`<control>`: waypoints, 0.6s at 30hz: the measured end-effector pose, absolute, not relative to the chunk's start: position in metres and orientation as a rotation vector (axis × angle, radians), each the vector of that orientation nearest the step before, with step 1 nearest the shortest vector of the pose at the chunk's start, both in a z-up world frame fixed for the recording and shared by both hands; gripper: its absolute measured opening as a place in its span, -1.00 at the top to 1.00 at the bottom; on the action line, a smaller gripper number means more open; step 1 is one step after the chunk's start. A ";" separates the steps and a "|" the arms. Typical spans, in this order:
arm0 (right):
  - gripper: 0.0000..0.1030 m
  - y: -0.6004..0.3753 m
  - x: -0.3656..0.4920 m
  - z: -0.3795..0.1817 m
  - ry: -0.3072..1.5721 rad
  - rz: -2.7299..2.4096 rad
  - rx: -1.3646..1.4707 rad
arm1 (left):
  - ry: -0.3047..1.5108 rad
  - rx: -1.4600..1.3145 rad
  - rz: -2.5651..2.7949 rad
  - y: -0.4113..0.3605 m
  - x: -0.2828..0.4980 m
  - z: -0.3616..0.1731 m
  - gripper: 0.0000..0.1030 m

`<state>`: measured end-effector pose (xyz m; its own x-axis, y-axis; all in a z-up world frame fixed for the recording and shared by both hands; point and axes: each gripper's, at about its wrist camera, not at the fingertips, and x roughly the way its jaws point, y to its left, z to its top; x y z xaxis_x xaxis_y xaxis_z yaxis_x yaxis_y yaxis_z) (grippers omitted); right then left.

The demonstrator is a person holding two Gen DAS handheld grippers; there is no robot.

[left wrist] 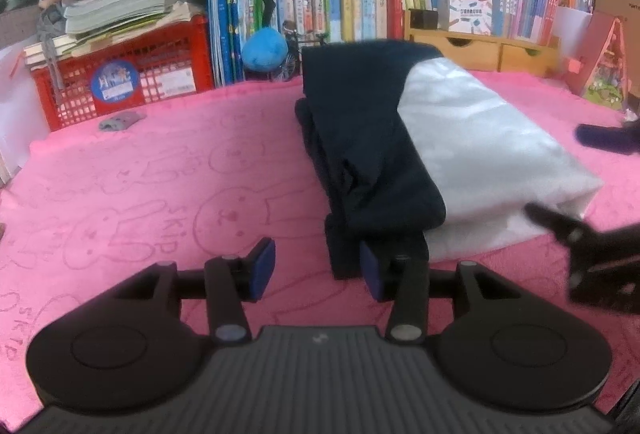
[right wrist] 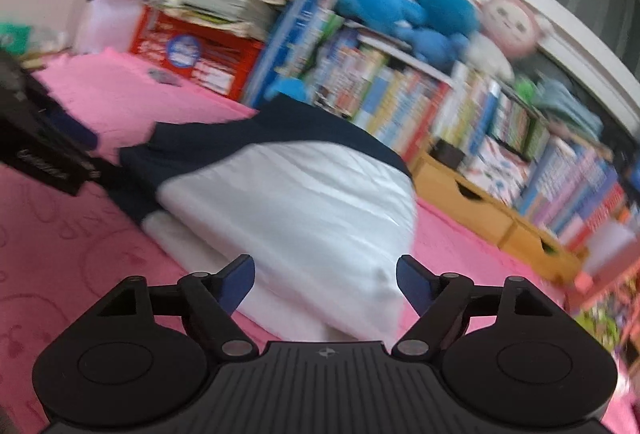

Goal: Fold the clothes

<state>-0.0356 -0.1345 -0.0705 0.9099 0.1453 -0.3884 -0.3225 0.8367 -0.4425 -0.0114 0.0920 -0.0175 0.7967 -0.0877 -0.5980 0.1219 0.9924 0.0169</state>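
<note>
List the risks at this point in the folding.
1. The open left gripper sits at the near end of the folded navy and white garment; its right finger could snag the navy layer and undo the fold.
2. The open right gripper view is blurred, suggesting fast motion that could shove the bundle across the pink blanket.

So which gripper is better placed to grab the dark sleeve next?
Probably the left gripper. Its open jaws sit right at the near end of the dark sleeve, one jaw against the cloth. The right gripper, also open, faces the white part of the shirt instead.
</note>
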 end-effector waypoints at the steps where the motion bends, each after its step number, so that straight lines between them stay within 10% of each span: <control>1: -0.54 -0.126 -0.036 -0.071 0.342 0.273 -0.552 | 0.640 0.039 -0.121 0.095 -0.011 -0.017 0.13; 18: -0.49 -0.050 -0.006 -0.078 0.208 0.364 -0.727 | 0.646 -0.585 -0.378 0.181 0.027 0.000 0.12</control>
